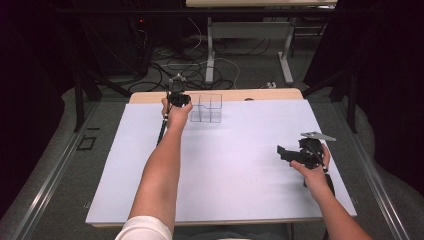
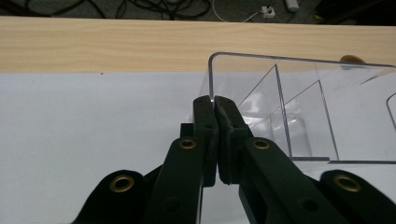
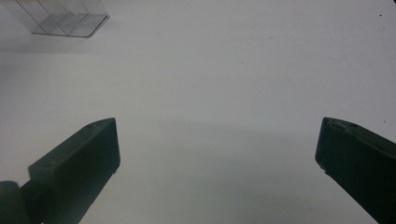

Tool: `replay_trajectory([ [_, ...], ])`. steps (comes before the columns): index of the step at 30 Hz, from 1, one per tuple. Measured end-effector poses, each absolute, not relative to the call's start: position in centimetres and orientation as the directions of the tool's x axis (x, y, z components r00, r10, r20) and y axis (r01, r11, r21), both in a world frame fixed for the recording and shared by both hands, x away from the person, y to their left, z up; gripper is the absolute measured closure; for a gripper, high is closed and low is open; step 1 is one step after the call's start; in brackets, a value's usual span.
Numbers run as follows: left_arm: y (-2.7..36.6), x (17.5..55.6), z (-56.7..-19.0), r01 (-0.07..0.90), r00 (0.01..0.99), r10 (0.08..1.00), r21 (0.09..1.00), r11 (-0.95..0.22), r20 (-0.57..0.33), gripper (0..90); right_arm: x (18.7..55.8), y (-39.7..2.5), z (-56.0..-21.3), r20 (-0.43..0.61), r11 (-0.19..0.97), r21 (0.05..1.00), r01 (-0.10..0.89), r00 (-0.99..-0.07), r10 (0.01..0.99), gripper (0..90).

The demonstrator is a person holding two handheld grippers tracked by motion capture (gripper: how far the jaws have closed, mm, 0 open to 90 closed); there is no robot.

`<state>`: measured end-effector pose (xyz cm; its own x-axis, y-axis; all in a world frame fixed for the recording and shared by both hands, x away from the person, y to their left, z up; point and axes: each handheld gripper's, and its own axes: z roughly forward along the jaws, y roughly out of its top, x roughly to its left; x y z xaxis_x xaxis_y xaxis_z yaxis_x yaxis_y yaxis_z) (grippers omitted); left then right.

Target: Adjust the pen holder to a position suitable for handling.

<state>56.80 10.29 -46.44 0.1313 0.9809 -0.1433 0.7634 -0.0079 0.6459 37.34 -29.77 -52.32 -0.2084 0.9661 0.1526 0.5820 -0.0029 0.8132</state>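
Pinching the near wall of the clear divided tray at the white table's far edge, your left gripper presumably steadies it, while your right gripper waits wide, unloaded.

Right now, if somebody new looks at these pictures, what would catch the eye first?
Probably the left gripper at the far side of the white table, shut on the near wall of a clear plastic organizer with dividers inside. Next, the right gripper, held wide open above bare white surface near the table's right edge.
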Motion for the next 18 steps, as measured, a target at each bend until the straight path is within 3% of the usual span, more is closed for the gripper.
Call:
replay_trajectory([
  [18, 10.8, 54.2, -46.1, 0.788, 0.101, 0.979, 0.615, 0.032, -0.180, 88.9, 37.4, -29.4, -52.5, 0.147, 0.011, 0.809, 0.588, -0.221, 0.964, 0.0],
])
